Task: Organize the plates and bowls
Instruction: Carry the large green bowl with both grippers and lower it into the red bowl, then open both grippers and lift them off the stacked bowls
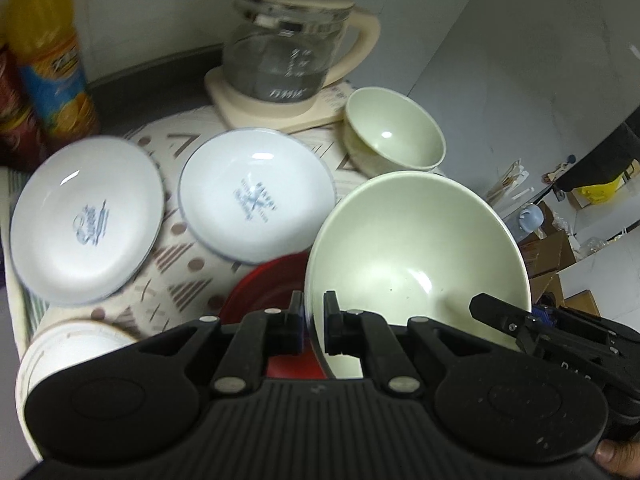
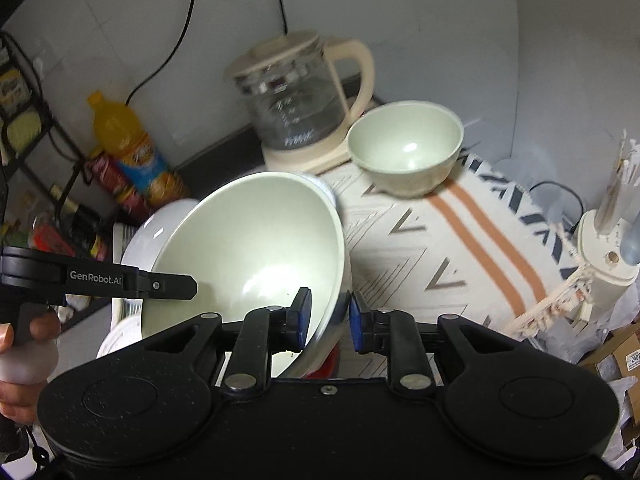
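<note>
Left gripper [image 1: 313,322]: I see it pinching the rim of the large pale-green bowl [image 1: 416,256], tilted, lower right of frame.
Right gripper [image 2: 330,320]: spread, its fingers straddle that bowl's rim; contact unclear.
Small green bowl [image 1: 394,132]: upright on the patterned cloth [image 1: 176,264], beside the glass kettle [image 1: 288,52].
White plates [image 1: 86,220]: two, side by side, centre left.
Red plate [image 1: 264,280]: under the held bowl.

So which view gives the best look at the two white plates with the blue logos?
The left wrist view: both white plates lie face-up on the patterned cloth, logos visible though blurred. In the right wrist view the big green bowl hides them; only white edges peek out behind it.
</note>
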The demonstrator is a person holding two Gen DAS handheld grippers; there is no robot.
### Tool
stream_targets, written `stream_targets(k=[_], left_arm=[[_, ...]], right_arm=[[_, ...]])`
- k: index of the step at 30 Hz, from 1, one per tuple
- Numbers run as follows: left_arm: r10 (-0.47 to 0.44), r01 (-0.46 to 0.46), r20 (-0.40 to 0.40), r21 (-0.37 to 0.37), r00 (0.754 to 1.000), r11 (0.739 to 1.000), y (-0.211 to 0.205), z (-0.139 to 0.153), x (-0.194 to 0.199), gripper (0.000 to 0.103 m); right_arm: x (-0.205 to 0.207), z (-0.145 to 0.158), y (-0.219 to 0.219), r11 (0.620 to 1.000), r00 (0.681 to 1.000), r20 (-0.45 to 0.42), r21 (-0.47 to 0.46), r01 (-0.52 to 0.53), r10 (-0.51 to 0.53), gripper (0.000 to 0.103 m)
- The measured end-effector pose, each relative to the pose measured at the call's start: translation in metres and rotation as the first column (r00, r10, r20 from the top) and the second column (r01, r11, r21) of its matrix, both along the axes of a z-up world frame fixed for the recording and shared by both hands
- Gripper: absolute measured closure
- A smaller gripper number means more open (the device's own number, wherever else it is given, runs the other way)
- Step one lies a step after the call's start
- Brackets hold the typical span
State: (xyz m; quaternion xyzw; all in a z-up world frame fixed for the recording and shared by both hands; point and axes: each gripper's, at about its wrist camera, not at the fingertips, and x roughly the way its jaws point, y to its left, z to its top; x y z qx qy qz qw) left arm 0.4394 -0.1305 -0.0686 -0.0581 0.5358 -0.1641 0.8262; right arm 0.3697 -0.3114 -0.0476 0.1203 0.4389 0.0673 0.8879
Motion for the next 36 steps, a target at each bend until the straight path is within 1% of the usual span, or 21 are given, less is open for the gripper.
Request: stream_targets(k=[2, 5, 8, 12, 19, 22, 24, 26, 32, 34, 36], left_arm=[[0.012, -0.012, -0.016, -0.001, 1.000, 1.000, 0.005, -0.003, -0.002, 0.095], [0.033, -0.033, -0.047, 0.004, 0.998, 0.999, 0.011, -0.010, -0.005, 0.095], [0.053, -0.052, -0.073, 0.014, 0.996, 0.999, 0.013, -0.018, -0.006, 0.095], [0.054, -0.052, -0.090, 0.021, 0.994, 0.998, 0.014, -0.030, -0.008, 0.095], [0.089, -0.083, -0.115, 0.055, 0.989, 0.995, 0.017, -0.044, -0.006, 0.095], [0.096, -0.088, -0.103, 0.076, 0.990, 0.993, 0.018, -0.045, -0.005, 0.095], [0.094, -0.085, -0.090, 0.106, 0.992, 0.991, 0.017, -0.045, -0.005, 0.093], [0.092, -0.081, -0.091, 0.116, 0.992, 0.990, 0.018, -0.045, -0.004, 0.091], [0.086, -0.075, -0.093, 0.116, 0.992, 0.990, 0.021, -0.040, -0.001, 0.090], [0.085, -0.075, -0.083, 0.124, 0.993, 0.990, 0.022, -0.036, 0.000, 0.089], [0.083, -0.074, -0.082, 0.104, 0.993, 0.992, 0.024, -0.033, 0.002, 0.089]], right_arm=[[0.001, -0.004, 0.004, 1.000, 1.000, -0.022, 0.003, -0.014, 0.014, 0.079], [0.003, -0.010, 0.012, 0.999, 0.998, -0.046, -0.011, -0.041, 0.040, 0.076], [0.006, -0.018, 0.016, 0.998, 0.996, -0.072, -0.020, -0.056, 0.054, 0.075], [0.012, -0.028, 0.019, 0.997, 0.992, -0.117, -0.043, -0.062, 0.056, 0.075], [0.020, -0.042, 0.027, 0.993, 0.985, -0.148, -0.057, -0.099, 0.090, 0.075], [0.022, -0.048, 0.030, 0.990, 0.986, -0.137, -0.089, -0.106, 0.093, 0.075], [0.024, -0.048, 0.028, 0.992, 0.988, -0.124, -0.074, -0.106, 0.096, 0.075], [0.026, -0.047, 0.026, 0.993, 0.988, -0.127, -0.062, -0.097, 0.088, 0.075], [0.026, -0.044, 0.018, 0.996, 0.990, -0.120, -0.046, -0.074, 0.068, 0.075], [0.026, -0.042, 0.014, 0.997, 0.992, -0.112, -0.039, -0.066, 0.061, 0.075], [0.027, -0.039, 0.010, 0.998, 0.993, -0.105, -0.032, -0.053, 0.049, 0.075]])
